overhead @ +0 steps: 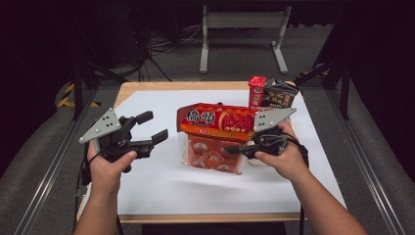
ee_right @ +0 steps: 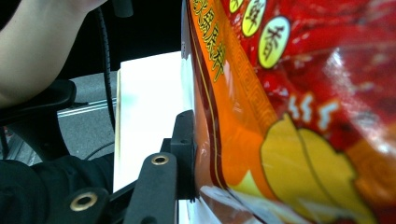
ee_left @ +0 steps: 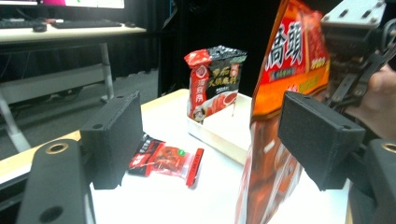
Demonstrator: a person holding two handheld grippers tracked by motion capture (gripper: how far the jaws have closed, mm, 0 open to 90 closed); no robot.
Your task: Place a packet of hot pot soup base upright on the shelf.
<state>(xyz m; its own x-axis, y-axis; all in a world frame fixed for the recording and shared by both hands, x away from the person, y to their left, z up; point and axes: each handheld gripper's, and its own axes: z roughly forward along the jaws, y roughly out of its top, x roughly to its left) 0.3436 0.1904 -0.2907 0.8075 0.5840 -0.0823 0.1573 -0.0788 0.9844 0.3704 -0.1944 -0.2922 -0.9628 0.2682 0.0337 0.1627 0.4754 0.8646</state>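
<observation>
At the left of the high view, the left gripper is held above the white paper-covered table, its black jaws spread wide with nothing between them. In the left gripper view, a small flat red sachet lies on the table between those jaws. In the middle stands the large red and orange snack bag with a clear lower part, lifted upright on the table. The right gripper is closed on the right edge of this bag. Behind, near the far right corner, a red and black packet stands upright in a shallow white tray.
</observation>
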